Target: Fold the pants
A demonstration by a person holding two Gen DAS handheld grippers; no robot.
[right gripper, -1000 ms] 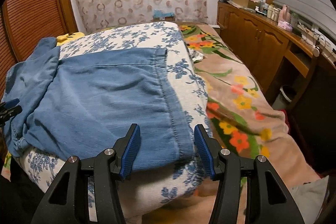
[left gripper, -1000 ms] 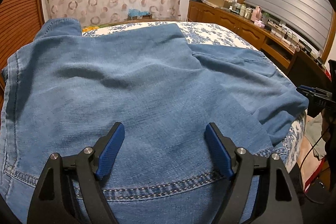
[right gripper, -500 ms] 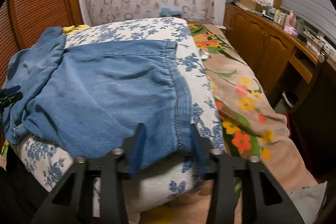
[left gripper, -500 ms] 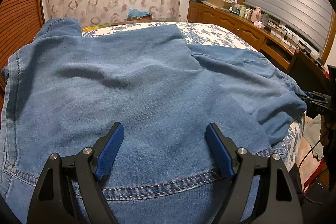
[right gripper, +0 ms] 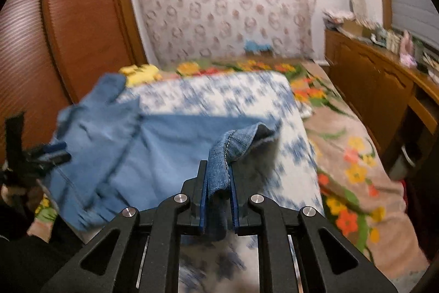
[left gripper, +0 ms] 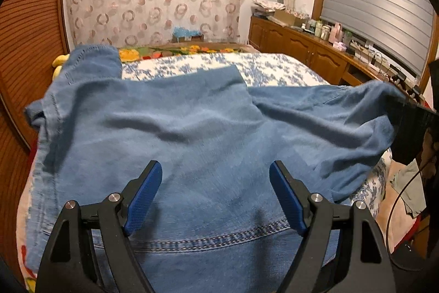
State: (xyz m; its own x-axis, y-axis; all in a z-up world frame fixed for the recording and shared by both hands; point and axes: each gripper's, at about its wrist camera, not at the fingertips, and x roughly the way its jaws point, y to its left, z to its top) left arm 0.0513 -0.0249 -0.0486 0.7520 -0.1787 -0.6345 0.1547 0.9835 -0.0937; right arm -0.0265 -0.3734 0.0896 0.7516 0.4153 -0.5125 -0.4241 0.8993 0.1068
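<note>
Blue denim pants [left gripper: 192, 128] lie spread over the bed, the waistband seam nearest the left wrist camera. My left gripper [left gripper: 215, 183] hovers open just above the seat of the pants, with nothing pinched between its blue pads. In the right wrist view the pants [right gripper: 164, 150] stretch away to the left. My right gripper [right gripper: 218, 177] has its jaws closing, and the pads press on the leg hem [right gripper: 236, 139], which is lifted off the sheet. The left gripper [right gripper: 46, 153] shows at the left edge there. The right gripper's black body [left gripper: 411, 125] shows at the right of the left wrist view.
The bed carries a blue-flowered white sheet [right gripper: 219, 95] over a flowered beige blanket [right gripper: 356, 155]. A wooden cabinet [right gripper: 370, 78] with bottles runs along the right. A brown louvred wardrobe [right gripper: 82, 32] stands on the left. A black cable [left gripper: 397, 197] hangs at the bed's right.
The right gripper's jaws came together on the leg hem and rose with it, pulling that end of the leg off the sheet. The left gripper lifted slightly and stayed open.
</note>
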